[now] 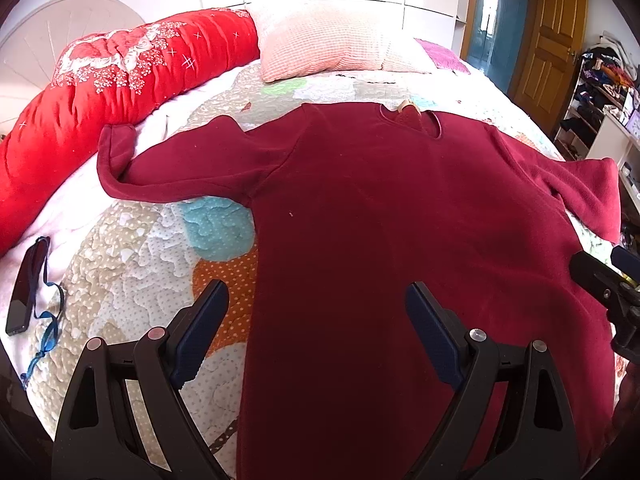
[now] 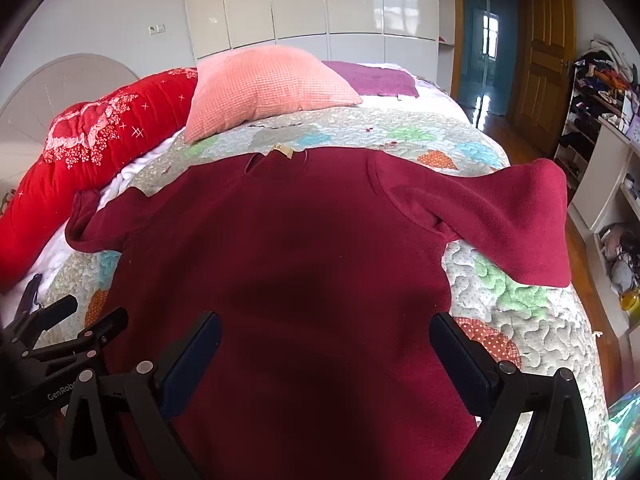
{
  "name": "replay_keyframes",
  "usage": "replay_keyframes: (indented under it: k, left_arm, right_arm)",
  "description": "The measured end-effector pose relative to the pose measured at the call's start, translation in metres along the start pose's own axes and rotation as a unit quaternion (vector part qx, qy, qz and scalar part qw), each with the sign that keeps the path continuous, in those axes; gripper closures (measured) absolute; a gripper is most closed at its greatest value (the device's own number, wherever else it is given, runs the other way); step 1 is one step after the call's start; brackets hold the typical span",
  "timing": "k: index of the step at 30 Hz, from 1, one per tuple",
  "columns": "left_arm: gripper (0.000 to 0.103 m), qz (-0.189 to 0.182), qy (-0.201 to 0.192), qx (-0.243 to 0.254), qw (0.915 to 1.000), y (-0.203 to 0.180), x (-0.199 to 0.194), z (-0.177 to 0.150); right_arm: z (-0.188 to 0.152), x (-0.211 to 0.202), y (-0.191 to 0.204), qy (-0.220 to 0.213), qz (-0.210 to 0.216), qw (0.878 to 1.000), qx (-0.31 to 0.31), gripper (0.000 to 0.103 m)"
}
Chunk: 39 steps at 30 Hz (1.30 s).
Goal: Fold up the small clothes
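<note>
A dark red long-sleeved top lies flat on the quilted bed, neck away from me, both sleeves spread out; it also shows in the right wrist view. Its left sleeve bends at the cuff; its right sleeve reaches the bed's edge. My left gripper is open and empty, above the top's lower left side. My right gripper is open and empty, above the lower right part of the top. Each gripper shows at the edge of the other's view.
A red bolster lies along the left. A pink pillow and a purple cloth lie at the head. A black phone with a blue strap lies at the left. Shelves stand to the right.
</note>
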<state>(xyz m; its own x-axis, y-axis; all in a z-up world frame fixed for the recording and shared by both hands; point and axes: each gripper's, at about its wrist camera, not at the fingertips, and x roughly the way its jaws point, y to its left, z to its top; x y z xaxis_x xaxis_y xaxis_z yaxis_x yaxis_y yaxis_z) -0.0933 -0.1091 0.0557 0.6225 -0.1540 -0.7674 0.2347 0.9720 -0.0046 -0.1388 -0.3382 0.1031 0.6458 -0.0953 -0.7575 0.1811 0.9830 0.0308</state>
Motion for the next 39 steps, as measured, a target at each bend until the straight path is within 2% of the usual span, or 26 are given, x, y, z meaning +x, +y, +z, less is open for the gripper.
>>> replay_keyframes:
  k: [5, 10, 19, 30, 33, 39]
  left_arm:
    - [0.013, -0.003, 0.0, -0.001, 1.0, -0.001, 0.003, 0.003]
    - [0.013, -0.003, 0.001, -0.002, 1.0, -0.001, 0.004, 0.004]
    - [0.013, -0.002, 0.001, -0.003, 1.0, 0.001, 0.01, 0.013]
    - [0.013, 0.004, 0.006, -0.021, 0.9998, 0.017, 0.022, 0.022]
    - [0.013, 0.005, 0.008, -0.03, 0.9995, 0.023, 0.026, 0.025]
    - [0.013, 0.01, 0.01, -0.047, 0.9988, 0.038, 0.031, 0.029]
  right_arm:
    - [0.001, 0.005, 0.001, 0.005, -0.005, 1.0, -0.003, 0.0]
    - [0.002, 0.007, 0.0, -0.01, -0.001, 1.0, 0.003, 0.0]
    - [0.009, 0.015, 0.003, 0.004, 0.011, 1.0, 0.008, 0.0]
    - [0.017, 0.034, 0.025, -0.001, 0.009, 1.0, -0.021, 0.0]
    - [0.019, 0.04, 0.029, 0.016, 0.019, 0.999, -0.021, 0.0]
    - [0.025, 0.049, 0.044, 0.01, 0.027, 0.999, -0.026, 0.0]
